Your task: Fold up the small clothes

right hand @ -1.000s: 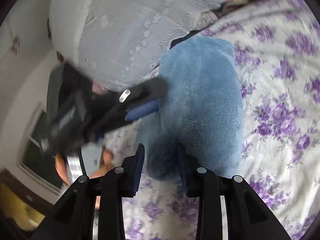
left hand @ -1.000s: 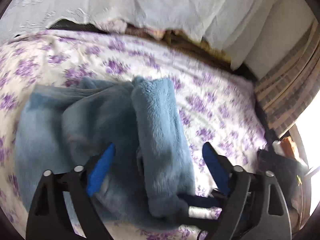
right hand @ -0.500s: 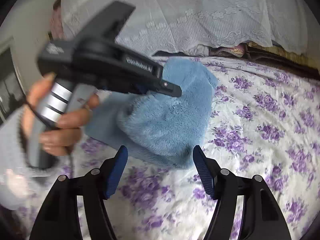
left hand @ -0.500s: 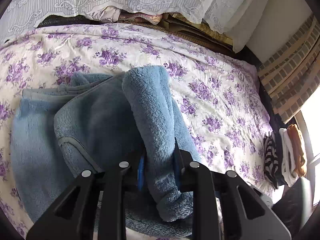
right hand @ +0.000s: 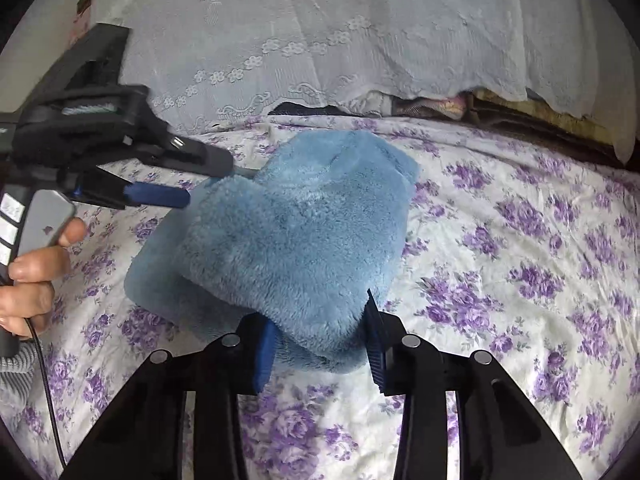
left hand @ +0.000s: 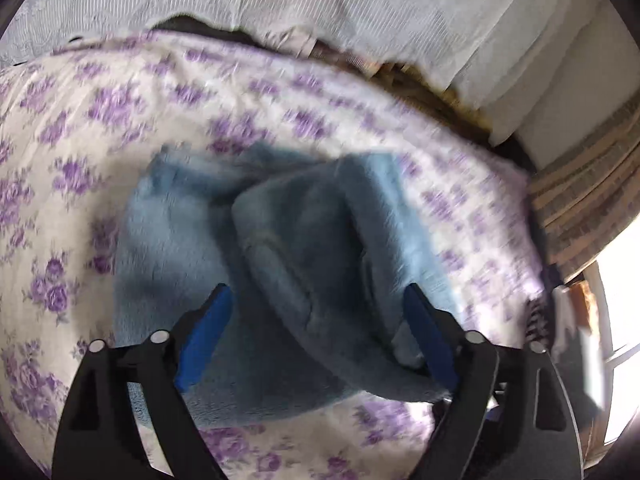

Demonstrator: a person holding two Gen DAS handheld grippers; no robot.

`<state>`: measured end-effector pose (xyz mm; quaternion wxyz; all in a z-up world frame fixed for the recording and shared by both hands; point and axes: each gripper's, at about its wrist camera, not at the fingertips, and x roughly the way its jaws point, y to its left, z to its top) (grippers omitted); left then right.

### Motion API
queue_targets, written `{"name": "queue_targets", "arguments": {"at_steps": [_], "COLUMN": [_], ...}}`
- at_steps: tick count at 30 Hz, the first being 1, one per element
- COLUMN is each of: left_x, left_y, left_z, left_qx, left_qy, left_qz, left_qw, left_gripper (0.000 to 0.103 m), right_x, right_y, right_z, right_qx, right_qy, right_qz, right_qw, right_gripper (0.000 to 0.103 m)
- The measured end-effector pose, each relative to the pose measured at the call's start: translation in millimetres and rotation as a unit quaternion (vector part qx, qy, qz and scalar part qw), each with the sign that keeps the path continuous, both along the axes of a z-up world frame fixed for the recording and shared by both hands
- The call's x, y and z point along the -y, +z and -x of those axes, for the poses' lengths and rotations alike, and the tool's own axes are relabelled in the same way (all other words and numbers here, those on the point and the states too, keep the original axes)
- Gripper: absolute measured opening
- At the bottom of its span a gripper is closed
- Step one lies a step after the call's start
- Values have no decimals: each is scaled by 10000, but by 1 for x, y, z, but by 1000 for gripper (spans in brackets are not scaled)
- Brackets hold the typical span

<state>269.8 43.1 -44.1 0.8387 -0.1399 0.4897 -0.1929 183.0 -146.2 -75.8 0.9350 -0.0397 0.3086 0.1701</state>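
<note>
A fluffy blue garment (right hand: 296,232) lies folded over itself on the purple-flowered bedsheet (right hand: 520,248). In the left wrist view the garment (left hand: 304,256) is blurred, and my left gripper (left hand: 316,332) is open with its blue pads on either side of the top fold. My right gripper (right hand: 320,344) stands around the garment's near end, jaws partly apart and the fabric between them; I cannot tell whether they pinch it. The left gripper also shows in the right wrist view (right hand: 176,184), held in a hand at the garment's left side.
A white lace cover (right hand: 340,32) hangs over stacked bedding at the back of the bed. A pile of folded clothes (left hand: 560,320) lies at the bed's right edge, near a bright window. A brick-pattern wall (left hand: 588,196) rises on the right.
My left gripper has opened and let go of the blue fold it pinched half a second ago. My right gripper has narrowed its jaws around the garment's near end.
</note>
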Motion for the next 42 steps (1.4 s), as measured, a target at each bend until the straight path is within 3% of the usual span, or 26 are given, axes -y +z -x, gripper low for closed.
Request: {"name": "queue_targets", "arguments": {"at_steps": [2, 5, 8, 11, 13, 14, 15, 23, 26, 31, 34, 39, 40, 41, 42], "left_x": [1, -8, 4, 6, 3, 2, 1, -67, -89, -118, -121, -125, -122, -114, -108], "left_y": [-14, -21, -10, -7, -4, -2, 0, 28, 32, -8, -30, -5, 3, 12, 15], "left_z": [-6, -11, -16, -21, -21, -19, -18, 2, 11, 13, 15, 31, 35, 39, 39], "left_qx": [-215, -382, -172, -144, -36, 71, 137, 787, 973, 571, 395, 903, 1041, 1183, 1201], "left_qy": [-66, -156, -115, -231, -336, -346, -332, 115, 331, 761, 795, 830, 783, 685, 656], "left_qz": [175, 1190, 890, 1114, 1382, 1300, 1241, 1437, 1183, 780, 694, 963, 968, 873, 775], "left_qw": [9996, 9920, 9958, 9934, 9898, 9909, 9916, 9864, 9876, 9924, 9936, 9878, 9867, 9868, 9876], "left_gripper": [86, 81, 81, 79, 51, 27, 19, 0, 0, 0, 0, 1, 3, 16, 40], "right_x": [-8, -9, -14, -22, -26, -28, -31, -93, -128, -159, -162, -163, -165, -166, -166], "right_y": [1, 1, 4, 6, 8, 9, 12, 43, 41, 3, -9, -9, -9, -9, -10], "right_z": [4, 5, 6, 6, 6, 6, 6, 9, 8, -8, -8, -7, -7, -6, -4], "right_qx": [112, 105, 163, 232, 260, 279, 313, 672, 683, 112, 84, 100, 110, 125, 135], "right_qy": [-6, -6, 31, 41, 66, 75, 92, 617, 842, 1003, 1032, 1122, 1147, 1172, 1193], "right_qz": [183, 233, 284, 372, 369, 371, 367, 380, 497, 855, 1099, 1249, 1250, 1270, 1284], "right_qw": [9998, 9997, 9995, 9990, 9990, 9989, 9988, 9951, 9929, 9912, 9885, 9858, 9855, 9849, 9844], "right_gripper": [39, 39, 38, 36, 34, 33, 32, 27, 25, 25, 25, 28, 30, 32, 35]}}
